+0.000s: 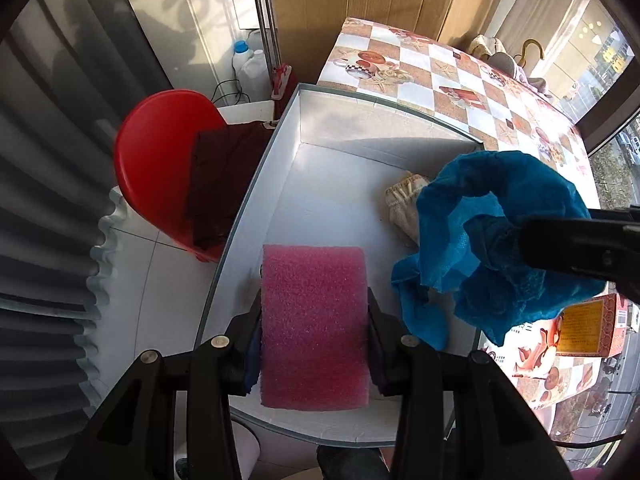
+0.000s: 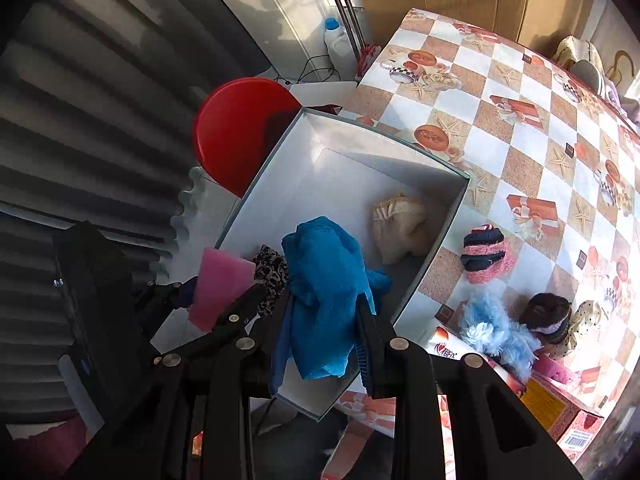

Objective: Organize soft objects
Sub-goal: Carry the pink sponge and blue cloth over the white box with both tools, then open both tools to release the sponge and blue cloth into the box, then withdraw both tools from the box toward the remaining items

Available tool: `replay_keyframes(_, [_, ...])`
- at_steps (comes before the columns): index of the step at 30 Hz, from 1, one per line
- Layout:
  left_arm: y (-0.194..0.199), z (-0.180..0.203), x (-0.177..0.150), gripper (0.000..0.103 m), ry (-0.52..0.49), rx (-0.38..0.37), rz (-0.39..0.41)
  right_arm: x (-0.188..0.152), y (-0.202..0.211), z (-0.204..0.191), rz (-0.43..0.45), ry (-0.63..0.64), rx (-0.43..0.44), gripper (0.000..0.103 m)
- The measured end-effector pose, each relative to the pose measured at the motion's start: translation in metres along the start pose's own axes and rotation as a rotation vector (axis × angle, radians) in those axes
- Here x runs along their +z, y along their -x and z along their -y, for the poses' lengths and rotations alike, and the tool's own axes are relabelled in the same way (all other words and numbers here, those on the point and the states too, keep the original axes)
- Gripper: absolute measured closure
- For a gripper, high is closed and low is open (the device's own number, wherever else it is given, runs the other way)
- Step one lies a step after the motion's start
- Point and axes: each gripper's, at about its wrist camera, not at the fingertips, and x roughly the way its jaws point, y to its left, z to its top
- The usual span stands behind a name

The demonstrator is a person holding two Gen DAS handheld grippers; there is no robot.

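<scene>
My left gripper (image 1: 314, 320) is shut on a pink foam sponge (image 1: 314, 324) and holds it over the near end of the white box (image 1: 288, 128). My right gripper (image 2: 320, 312) is shut on a crumpled blue cloth (image 2: 324, 280) and holds it above the box (image 2: 276, 160); the cloth also shows in the left wrist view (image 1: 500, 240). A cream fabric pouch (image 2: 398, 226) lies inside the box at its far right. A leopard-print scrunchie (image 2: 270, 272) lies in the box beside the sponge (image 2: 218, 284).
On the checkered tablecloth (image 2: 520, 152) to the right of the box lie a pink and navy striped sock (image 2: 486, 254), a fluffy light blue item (image 2: 494, 330), a dark sock (image 2: 550, 312) and an orange carton (image 2: 560, 408). A red chair (image 1: 160, 152) with dark cloth stands left of the table.
</scene>
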Motion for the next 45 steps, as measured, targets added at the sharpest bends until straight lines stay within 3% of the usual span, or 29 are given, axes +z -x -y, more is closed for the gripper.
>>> replay_keyframes(24, [-0.014, -0.001, 0.004, 0.057, 0.017, 0.003, -0.046, 0.011, -0.023, -0.003, -0.059, 0.023, 0.001, 0.072])
replay_keyframes(26, [-0.014, 0.000, 0.004, 0.051, 0.008, -0.005, -0.047, 0.011, -0.024, -0.002, -0.061, 0.023, -0.002, 0.072])
replay_keyframes(28, [-0.014, 0.002, 0.003, 0.024, 0.000, -0.008, -0.044, 0.011, -0.025, -0.001, -0.064, 0.020, -0.012, 0.072])
replay_keyframes(29, [-0.012, 0.004, 0.003, 0.020, -0.005, -0.010, -0.038, 0.012, -0.025, 0.000, -0.065, 0.018, -0.019, 0.072])
replay_keyframes(30, [-0.011, 0.005, 0.002, 0.020, -0.008, -0.007, -0.030, 0.012, -0.025, 0.001, -0.066, 0.015, -0.021, 0.067])
replay_keyframes(31, [-0.010, 0.005, 0.003, 0.017, -0.010, -0.003, -0.025, 0.012, -0.025, 0.003, -0.065, 0.009, -0.023, 0.051])
replay_keyframes(32, [-0.010, 0.005, 0.003, 0.015, -0.007, -0.004, -0.023, 0.012, -0.024, 0.004, -0.061, 0.006, -0.025, 0.043])
replay_keyframes(35, [-0.011, 0.002, 0.005, 0.000, 0.018, -0.014, -0.021, 0.011, -0.021, 0.008, -0.050, -0.009, -0.037, 0.039])
replay_keyframes(36, [-0.011, 0.000, 0.005, 0.000, 0.025, -0.013, -0.017, 0.011, -0.021, 0.010, -0.053, -0.016, -0.043, 0.028])
replay_keyframes(37, [-0.012, 0.000, 0.005, 0.000, 0.029, -0.014, -0.021, 0.011, -0.021, 0.011, -0.052, -0.023, -0.054, 0.009])
replay_keyframes(38, [-0.012, -0.001, 0.005, 0.000, 0.032, -0.019, -0.025, 0.011, -0.020, 0.013, -0.045, -0.030, -0.068, 0.003])
replay_keyframes(45, [-0.011, 0.003, 0.006, 0.000, 0.035, -0.027, -0.029, 0.010, -0.018, 0.020, -0.049, -0.056, -0.104, 0.001])
